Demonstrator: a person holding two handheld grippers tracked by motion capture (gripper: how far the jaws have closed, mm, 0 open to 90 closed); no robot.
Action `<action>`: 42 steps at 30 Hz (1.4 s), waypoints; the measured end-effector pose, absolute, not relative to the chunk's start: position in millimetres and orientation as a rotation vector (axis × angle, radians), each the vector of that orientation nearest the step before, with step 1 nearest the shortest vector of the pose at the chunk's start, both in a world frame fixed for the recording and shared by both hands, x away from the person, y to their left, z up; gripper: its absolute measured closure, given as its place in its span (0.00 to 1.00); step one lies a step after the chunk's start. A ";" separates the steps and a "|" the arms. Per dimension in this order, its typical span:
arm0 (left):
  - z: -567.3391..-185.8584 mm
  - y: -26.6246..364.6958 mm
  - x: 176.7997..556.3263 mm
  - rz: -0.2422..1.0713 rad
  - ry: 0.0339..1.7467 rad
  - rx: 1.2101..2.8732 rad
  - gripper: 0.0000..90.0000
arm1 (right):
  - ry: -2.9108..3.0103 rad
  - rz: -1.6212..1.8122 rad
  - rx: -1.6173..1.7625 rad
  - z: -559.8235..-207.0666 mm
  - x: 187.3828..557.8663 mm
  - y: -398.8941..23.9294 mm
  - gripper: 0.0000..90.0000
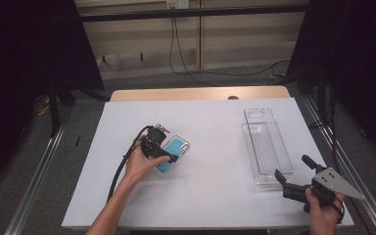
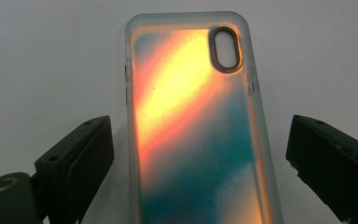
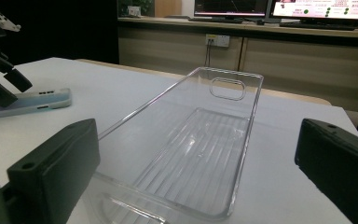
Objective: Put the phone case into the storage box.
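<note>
Clear tray [image 1: 267,147] on table | left gripper [image 1: 169,147] spread over phone case [image 1: 176,152] | right gripper [image 1: 293,174] spread, empty

The left gripper [image 1: 172,155] hovers over a phone case [image 1: 175,153], well apart from the clear tray [image 1: 267,145].

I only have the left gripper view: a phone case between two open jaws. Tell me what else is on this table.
Observer: A clear plastic tray lies on the table's right half, well apart from the phone case.
Operator: Say where the other hand-held gripper is.
Observer: The right hand-held gripper is at the tray's near end, jaws open, pointing along it.
Operator: Report what is in the tray.
Observer: Nothing; the right gripper view shows its ribbed floor bare.
Operator: Give me the case's position.
Observer: It lies flat, left of centre, under the left hand-held gripper.
</note>
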State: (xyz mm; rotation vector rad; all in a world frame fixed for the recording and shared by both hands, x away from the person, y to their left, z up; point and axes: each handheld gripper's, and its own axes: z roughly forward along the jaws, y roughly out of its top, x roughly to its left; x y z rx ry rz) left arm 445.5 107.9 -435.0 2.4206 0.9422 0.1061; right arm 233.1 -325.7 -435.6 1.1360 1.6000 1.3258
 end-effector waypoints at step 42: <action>-441.5 94.8 438.1 0.209 0.968 2.502 0.19 | 1.612 1.333 1.123 -435.7 234.2 -325.0 0.00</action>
